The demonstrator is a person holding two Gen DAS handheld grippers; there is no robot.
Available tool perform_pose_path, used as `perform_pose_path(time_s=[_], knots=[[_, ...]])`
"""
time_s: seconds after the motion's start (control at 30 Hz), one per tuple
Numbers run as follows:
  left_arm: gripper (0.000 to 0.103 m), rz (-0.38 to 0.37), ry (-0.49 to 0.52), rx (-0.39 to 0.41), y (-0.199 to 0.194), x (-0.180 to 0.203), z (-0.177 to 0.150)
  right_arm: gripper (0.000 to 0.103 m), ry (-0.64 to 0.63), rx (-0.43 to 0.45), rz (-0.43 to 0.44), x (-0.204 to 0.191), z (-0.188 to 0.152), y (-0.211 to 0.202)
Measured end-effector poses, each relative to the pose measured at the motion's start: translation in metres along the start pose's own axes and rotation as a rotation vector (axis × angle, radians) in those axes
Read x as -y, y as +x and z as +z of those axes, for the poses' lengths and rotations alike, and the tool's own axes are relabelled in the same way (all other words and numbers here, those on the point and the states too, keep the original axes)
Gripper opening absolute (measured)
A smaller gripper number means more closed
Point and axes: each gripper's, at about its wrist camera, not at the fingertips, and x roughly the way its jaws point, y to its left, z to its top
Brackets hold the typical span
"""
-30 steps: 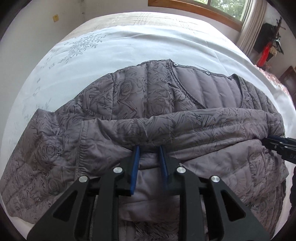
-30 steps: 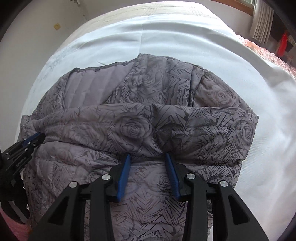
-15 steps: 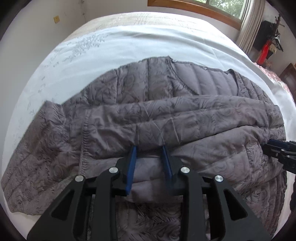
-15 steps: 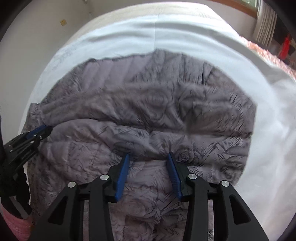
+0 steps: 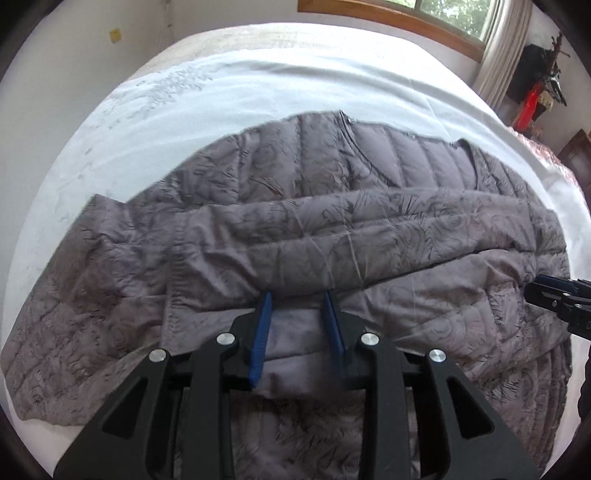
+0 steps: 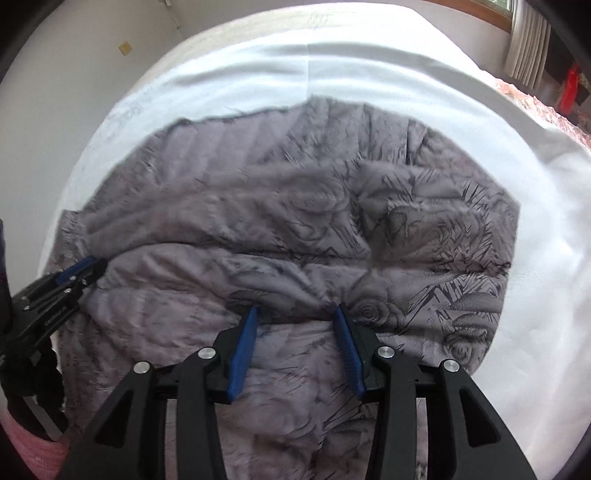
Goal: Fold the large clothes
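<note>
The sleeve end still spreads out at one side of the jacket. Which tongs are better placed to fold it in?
Probably the left tongs: the spread sleeve lies on their side of the jacket.

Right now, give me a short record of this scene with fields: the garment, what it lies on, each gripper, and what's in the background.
garment: grey quilted jacket with rose print, lying flat, a long fold across its middle
surface: white bedsheet on a bed
left gripper: jaws apart, tips at the fold's edge, pads not pressing the fabric
right gripper: jaws opening, tips at the fold's edge, fabric not pinched
background: wood-framed window, curtain, red object in the corner
</note>
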Motion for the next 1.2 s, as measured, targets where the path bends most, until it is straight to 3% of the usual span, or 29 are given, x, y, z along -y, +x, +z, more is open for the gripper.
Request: perform_pose_path(time_s=[0.1,0.23,0.47,0.6,0.9,1.03,1.2], knots=[[0.04,0.032,0.007,0.037,-0.021,-0.006,-0.004,0.056,-0.059,0.04,-0.034,-0.018,-0.002,-0.019],[0.051,0.046,-0.01,0.059,-0.046,-0.025,-0.013,0.056,-0.102,0.046,-0.006,-0.039,-0.005,-0.031],[0.064,0.204,-0.118,0.05,-0.074,-0.108,-0.046,0.057,-0.14,0.041,0.019,-0.06,-0.006,-0.033],[0.064,0.285,-0.269,-0.001,-0.084,-0.185,-0.077,0.057,-0.145,0.021,0.03,-0.068,-0.005,-0.024],[0.074,0.491,-0.618,-0.054,-0.118,-0.341,-0.152,0.057,-0.147,0.0,0.023,-0.075,-0.007,-0.015],[0.075,0.477,-0.769,-0.072,-0.118,-0.389,-0.179,0.057,-0.15,-0.002,0.015,-0.076,-0.007,-0.015],[0.079,0.426,-0.858,-0.087,-0.101,-0.415,-0.188,0.057,-0.144,-0.011,-0.001,-0.072,-0.008,-0.011]])
